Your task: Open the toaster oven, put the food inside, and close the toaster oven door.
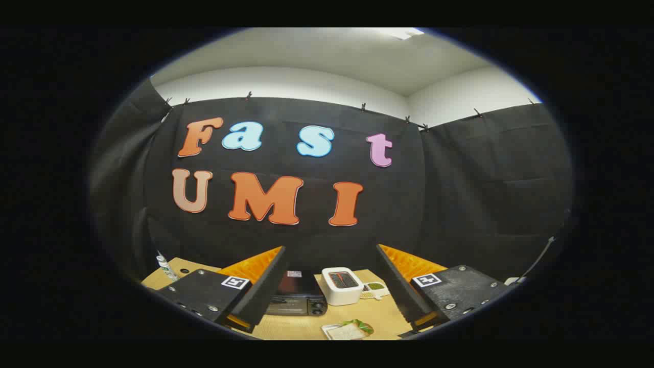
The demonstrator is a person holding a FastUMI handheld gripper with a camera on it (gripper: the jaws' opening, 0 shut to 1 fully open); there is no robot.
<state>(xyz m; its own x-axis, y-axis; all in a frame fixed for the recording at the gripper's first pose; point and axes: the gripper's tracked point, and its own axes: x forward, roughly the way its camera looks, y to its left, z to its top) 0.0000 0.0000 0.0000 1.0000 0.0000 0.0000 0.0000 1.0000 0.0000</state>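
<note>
Fingers [327, 291] wide apart, holding nothing, high above worktop [378, 317]. Toaster oven [299, 294] door shut, near far edge. Food [350, 329] waits at near edge, easy reach.

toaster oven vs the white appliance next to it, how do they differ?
The toaster oven is black, wide and low, with knobs on its front; the white pop-up toaster beside it is a taller, narrower box with slots on top. The oven's door looks closed. Both stand on the wooden table, beyond the open gripper, which holds nothing.
</note>
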